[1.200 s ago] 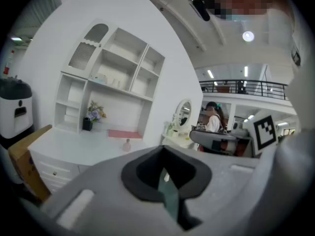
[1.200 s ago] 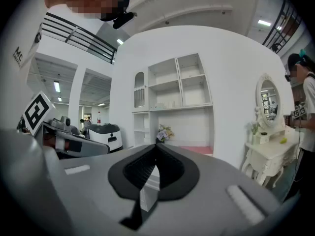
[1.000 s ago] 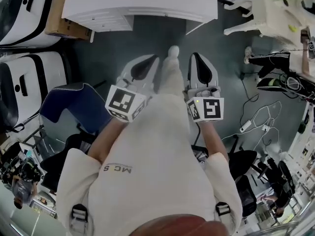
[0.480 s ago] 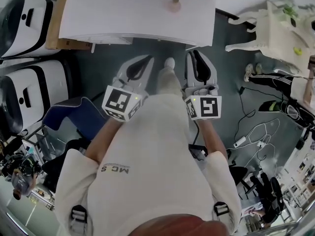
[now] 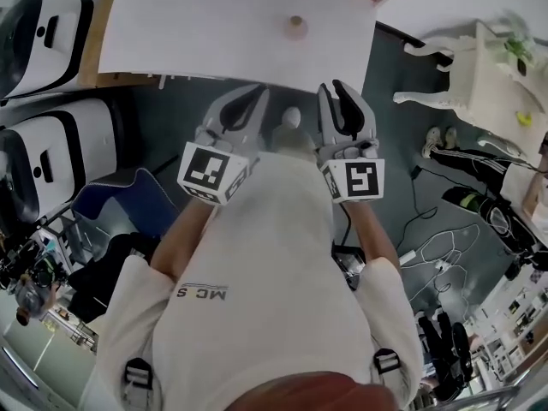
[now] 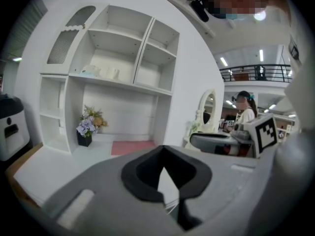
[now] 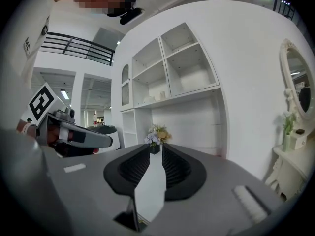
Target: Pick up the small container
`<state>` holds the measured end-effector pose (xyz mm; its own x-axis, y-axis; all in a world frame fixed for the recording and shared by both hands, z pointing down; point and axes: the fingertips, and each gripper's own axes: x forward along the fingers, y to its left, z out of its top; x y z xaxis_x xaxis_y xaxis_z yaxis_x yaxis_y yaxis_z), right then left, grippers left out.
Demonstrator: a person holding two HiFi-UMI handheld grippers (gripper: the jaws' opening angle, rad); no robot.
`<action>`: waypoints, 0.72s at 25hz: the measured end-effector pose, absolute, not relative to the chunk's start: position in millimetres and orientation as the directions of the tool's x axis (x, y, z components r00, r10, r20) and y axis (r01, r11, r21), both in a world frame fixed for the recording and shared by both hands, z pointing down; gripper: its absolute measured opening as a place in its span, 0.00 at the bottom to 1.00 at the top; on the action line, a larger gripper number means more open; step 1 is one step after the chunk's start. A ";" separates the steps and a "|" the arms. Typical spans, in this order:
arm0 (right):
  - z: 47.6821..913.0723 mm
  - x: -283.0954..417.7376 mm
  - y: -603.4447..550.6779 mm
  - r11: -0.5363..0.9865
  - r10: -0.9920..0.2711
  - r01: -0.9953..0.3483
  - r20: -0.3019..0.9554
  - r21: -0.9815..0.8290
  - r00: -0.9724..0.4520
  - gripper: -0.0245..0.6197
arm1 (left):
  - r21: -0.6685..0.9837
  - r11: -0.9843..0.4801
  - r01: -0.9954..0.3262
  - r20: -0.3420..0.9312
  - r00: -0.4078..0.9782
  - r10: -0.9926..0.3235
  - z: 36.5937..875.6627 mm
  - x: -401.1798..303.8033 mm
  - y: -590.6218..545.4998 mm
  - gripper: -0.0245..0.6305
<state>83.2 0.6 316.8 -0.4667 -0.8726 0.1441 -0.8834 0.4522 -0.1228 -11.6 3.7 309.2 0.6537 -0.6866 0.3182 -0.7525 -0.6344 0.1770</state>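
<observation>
In the head view a small round tan container [image 5: 296, 26] stands alone on the white desk top [image 5: 197, 32]. Both gripper views show a small dark pot of flowers [image 6: 86, 128] [image 7: 155, 136] on that desk, under the shelves. My left gripper [image 5: 248, 101] [image 6: 162, 154] hovers before the desk's near edge, its pad tips touching and nothing held. My right gripper [image 5: 341, 92] [image 7: 156, 154] is level with it to the right. Its jaws are opening, with a narrow gap and nothing between them. Both are well short of the container.
A white shelf unit [image 6: 123, 58] rises behind the desk, with a pink mat [image 6: 134, 146] on the top. White machines [image 5: 43, 24] stand to the left, a blue chair [image 5: 128, 199] is near my left side, and cables [image 5: 437, 264] and white ornate furniture [image 5: 479, 67] are to the right.
The desk has come nearer and more of its top shows, with the container now further in view. Both grippers have moved forward to the desk's edge. The right jaws have parted slightly.
</observation>
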 end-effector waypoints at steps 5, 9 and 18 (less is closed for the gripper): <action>320.5 81.9 -9.4 0.475 -0.858 -0.872 0.156 -0.118 -0.489 0.14 | 0.184 -0.611 -0.770 0.306 0.636 -0.708 308.2 -10.4 -8.8 0.04; 324.1 81.1 -16.8 0.480 -0.854 -0.870 0.164 -0.113 -0.493 0.14 | 0.189 -0.608 -0.771 0.307 0.634 -0.710 311.5 -9.7 -16.5 0.04; 339.3 90.2 -37.6 0.468 -0.855 -0.875 0.185 -0.122 -0.484 0.14 | 0.204 -0.593 -0.779 0.336 0.625 -0.705 327.3 -11.9 -27.3 0.04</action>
